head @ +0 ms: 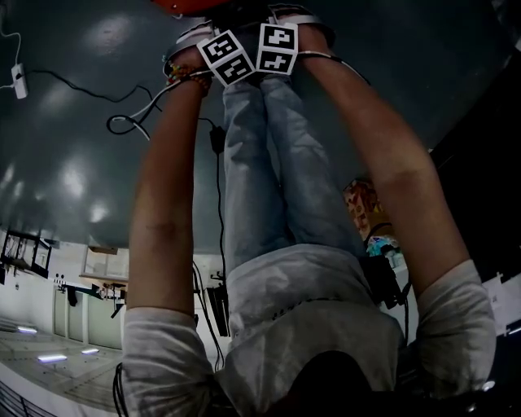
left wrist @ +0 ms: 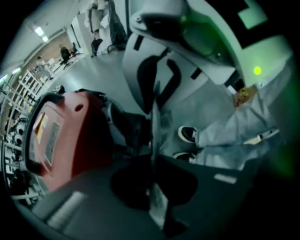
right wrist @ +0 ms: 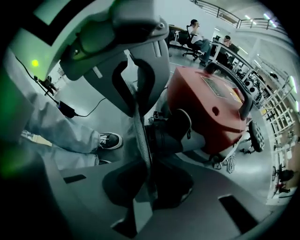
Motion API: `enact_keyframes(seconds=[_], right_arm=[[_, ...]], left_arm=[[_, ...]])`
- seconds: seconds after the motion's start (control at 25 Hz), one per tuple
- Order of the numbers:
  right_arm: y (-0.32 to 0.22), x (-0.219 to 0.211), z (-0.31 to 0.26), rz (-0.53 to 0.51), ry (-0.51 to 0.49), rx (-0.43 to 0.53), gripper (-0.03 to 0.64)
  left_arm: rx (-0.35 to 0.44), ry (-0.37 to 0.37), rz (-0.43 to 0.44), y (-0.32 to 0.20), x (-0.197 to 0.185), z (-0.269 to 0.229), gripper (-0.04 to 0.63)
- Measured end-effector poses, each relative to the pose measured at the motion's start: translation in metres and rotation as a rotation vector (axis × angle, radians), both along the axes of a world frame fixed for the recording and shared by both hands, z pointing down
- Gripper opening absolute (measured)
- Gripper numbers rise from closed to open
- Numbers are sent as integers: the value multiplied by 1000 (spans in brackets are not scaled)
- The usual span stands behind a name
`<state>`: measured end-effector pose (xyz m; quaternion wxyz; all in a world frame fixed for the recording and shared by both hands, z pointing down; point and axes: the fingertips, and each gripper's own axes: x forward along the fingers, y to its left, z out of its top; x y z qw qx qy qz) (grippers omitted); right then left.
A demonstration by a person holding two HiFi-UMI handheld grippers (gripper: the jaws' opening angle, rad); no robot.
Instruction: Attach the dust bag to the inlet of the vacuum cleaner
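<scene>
The red vacuum cleaner (left wrist: 65,136) stands on the grey floor, left of my left gripper and right of my right one (right wrist: 211,108). Its black inlet (right wrist: 171,133) juts toward me. A thin grey dust bag (left wrist: 156,126) hangs edge-on between both grippers. My left gripper (left wrist: 152,161) is shut on it. My right gripper (right wrist: 143,173) faces the left one and is shut on the same bag (right wrist: 138,136). In the head view only the marker cubes of the left gripper (head: 226,57) and right gripper (head: 278,47) show, side by side just short of the vacuum cleaner (head: 191,5); the jaws are hidden.
The person's shoes (right wrist: 110,139) stand close to the vacuum. A black cable (head: 138,110) loops over the floor, with a white adapter (head: 18,80) far left. Seated people at desks (right wrist: 197,33) and metal shelving (left wrist: 18,93) lie beyond. The vacuum's wheel (right wrist: 255,136) sticks out.
</scene>
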<state>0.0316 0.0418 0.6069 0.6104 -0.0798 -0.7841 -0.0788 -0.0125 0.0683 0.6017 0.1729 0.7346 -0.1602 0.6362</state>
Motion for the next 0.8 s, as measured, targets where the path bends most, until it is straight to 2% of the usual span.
enact_keyframes(seconds=[0.2,0.44,0.68,0.8], right_arm=[[8,7,6,35,1,-41,34],[-14,-4,-5,-10,-27,-21,41],[-5,6,0,44,-21,-53,35],[-12,2,-5,58,-30,-59,37]], left_arm=[[22,11,70,-23,1,-10,15],[-18,30,-11,0,3,1,12],[-30,35,-1,-26,0,-8,15],[-20,44,-84,-18,-1,-7,13]])
